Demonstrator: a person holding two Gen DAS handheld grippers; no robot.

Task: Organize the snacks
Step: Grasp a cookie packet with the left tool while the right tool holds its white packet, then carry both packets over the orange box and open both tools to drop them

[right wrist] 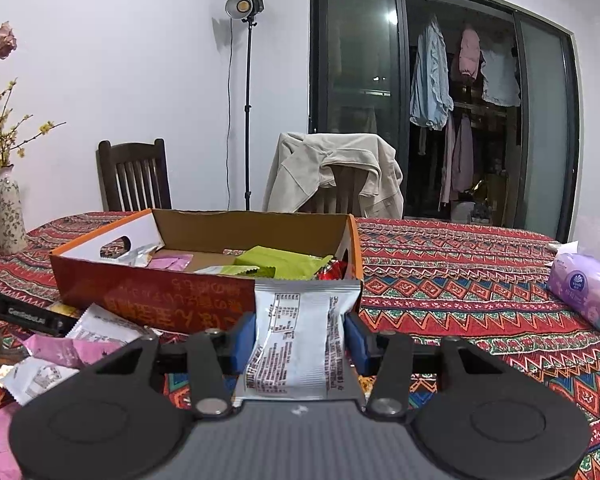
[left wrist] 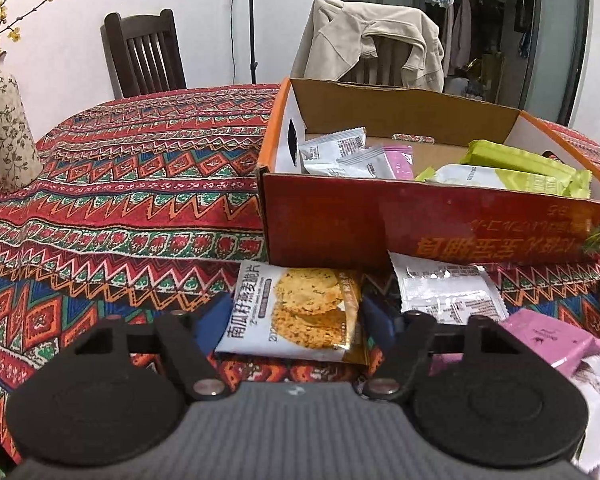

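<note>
Just beside box edge (left wrist: pixel 420 184): cracker packet (left wrist: pixel 300 312)

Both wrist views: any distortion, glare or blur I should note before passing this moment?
Left wrist view: strong fisheye bend, dark corner vignetting; cookie packet sharp, glare on the silver packet. Right wrist view: same bending at the door frame; the studio lamp shines at the lens without washing it out; print on the held packet slightly soft.
</note>
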